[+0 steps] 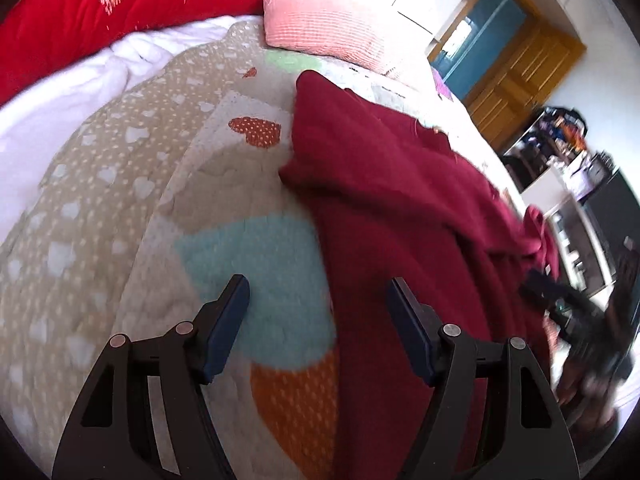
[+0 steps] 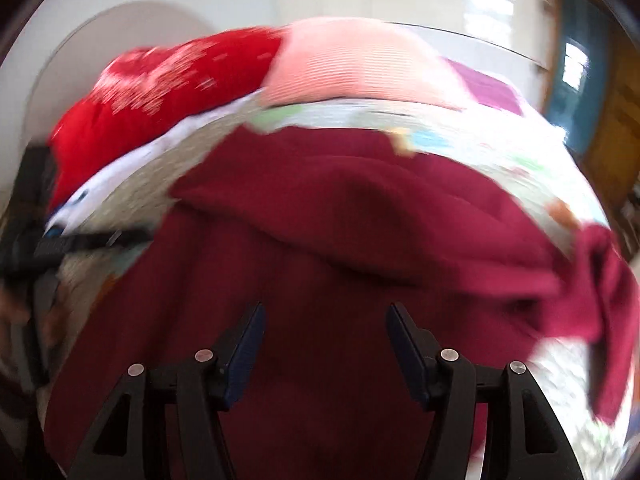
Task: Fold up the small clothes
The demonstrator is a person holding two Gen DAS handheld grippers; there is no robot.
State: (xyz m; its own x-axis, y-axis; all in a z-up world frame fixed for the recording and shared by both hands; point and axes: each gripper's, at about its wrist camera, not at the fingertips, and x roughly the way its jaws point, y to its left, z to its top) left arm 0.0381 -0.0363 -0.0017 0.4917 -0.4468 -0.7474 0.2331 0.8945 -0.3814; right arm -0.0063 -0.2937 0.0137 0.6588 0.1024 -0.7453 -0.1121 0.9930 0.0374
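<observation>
Rt view blurred; garment [image 2: 320, 208] edge-cropped

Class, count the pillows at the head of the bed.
2: a red pillow at the far left, and a pink pillow beside it on the right. More may lie out of view.

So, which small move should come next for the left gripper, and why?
Probably shift the left gripper toward the dark red garment and take its near edge. Both grippers are open and hold nothing. The left one hangs over the quilt at the garment's border; the right gripper is over the cloth.
</observation>
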